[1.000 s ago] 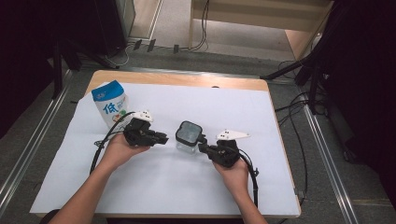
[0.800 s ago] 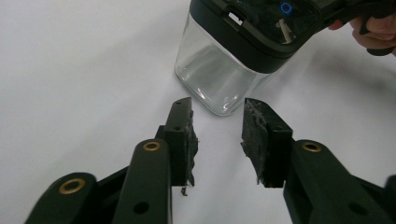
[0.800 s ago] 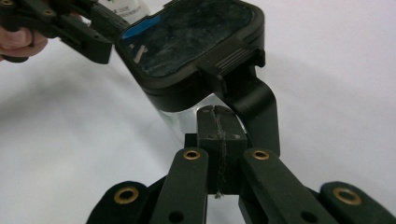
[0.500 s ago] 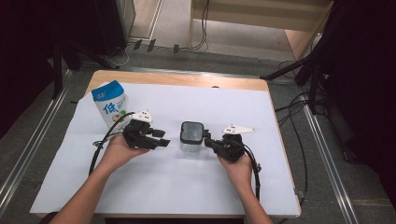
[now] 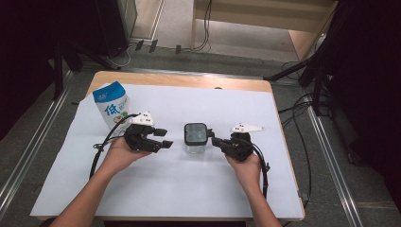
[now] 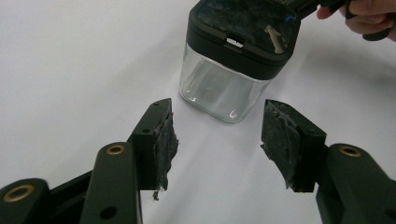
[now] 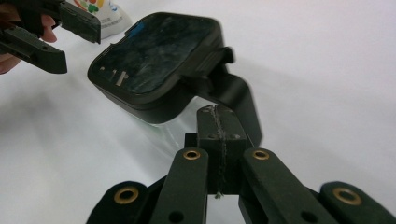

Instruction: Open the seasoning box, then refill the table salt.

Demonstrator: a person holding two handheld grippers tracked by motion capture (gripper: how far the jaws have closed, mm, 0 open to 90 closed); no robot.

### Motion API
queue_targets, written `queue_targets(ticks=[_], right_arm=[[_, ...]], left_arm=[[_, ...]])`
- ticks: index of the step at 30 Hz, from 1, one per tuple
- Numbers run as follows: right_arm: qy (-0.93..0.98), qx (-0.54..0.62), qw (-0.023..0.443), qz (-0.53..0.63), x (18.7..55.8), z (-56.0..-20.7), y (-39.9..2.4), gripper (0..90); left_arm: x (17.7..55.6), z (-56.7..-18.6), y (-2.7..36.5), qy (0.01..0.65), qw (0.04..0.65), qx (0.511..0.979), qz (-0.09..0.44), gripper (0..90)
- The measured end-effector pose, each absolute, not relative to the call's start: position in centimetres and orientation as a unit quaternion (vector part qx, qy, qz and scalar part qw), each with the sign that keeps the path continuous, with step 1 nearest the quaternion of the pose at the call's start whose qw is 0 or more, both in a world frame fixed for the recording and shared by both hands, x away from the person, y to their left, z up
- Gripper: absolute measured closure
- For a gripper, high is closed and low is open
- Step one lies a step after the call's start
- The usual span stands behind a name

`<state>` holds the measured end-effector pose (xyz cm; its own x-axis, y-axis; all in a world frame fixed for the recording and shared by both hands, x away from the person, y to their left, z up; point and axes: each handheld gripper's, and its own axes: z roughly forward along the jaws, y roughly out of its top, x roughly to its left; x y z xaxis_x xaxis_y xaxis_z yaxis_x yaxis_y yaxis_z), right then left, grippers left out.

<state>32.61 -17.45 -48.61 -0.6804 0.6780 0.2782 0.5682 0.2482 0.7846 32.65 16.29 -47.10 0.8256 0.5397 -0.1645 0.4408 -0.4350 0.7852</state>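
Observation:
A square clear glass jar (image 5: pixel 195 136) with a dark lid stands mid-table on the white sheet. My left gripper (image 5: pixel 165 137) lies just left of it, and its jaws have just been opening. In the left gripper view the left gripper (image 6: pixel 217 135) is open with nothing between the pads, and the jar (image 6: pixel 224 88) stands a short way ahead. My right gripper (image 5: pixel 213 140) is shut, with its tip at the jar's right side. In the right gripper view the right gripper (image 7: pixel 218 116) has its jaws pressed together just below the lid's (image 7: pixel 154 51) black latch tab.
A blue-and-white milk carton (image 5: pixel 112 106) stands at the back left, behind the left hand. The white sheet (image 5: pixel 189 189) covers the wooden table, with room toward the near edge. Cables trail from both grippers.
The left gripper's jaws have spread wider apart beside the jar. The right hand has shifted a little to the right and farther away. The jar has stayed in place.

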Motion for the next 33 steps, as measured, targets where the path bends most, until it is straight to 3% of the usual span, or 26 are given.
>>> queue_targets(ticks=[3,8,14,21,33], right_arm=[[0.785,0.399,0.068,0.468,32.7,-48.2,-18.6,90.0],[0.783,0.408,0.062,0.466,33.2,-48.2,-19.7,90.0],[0.783,0.408,0.059,0.467,34.1,-48.2,-19.7,90.0],[0.782,0.41,0.051,0.466,34.6,-48.5,-19.4,90.0],[0.784,0.407,0.046,0.467,34.9,-48.8,-18.8,90.0]], left_arm=[[32.9,-47.3,16.2,0.289,0.444,0.847,0.042,43.7],[33.3,-47.6,15.8,0.286,0.44,0.85,0.043,20.7],[34.2,-48.2,14.8,0.264,0.438,0.859,-0.001,10.0],[35.0,-47.9,13.6,0.248,0.438,0.864,-0.019,4.2],[36.1,-49.1,12.0,0.236,0.425,0.874,-0.018,5.8]])
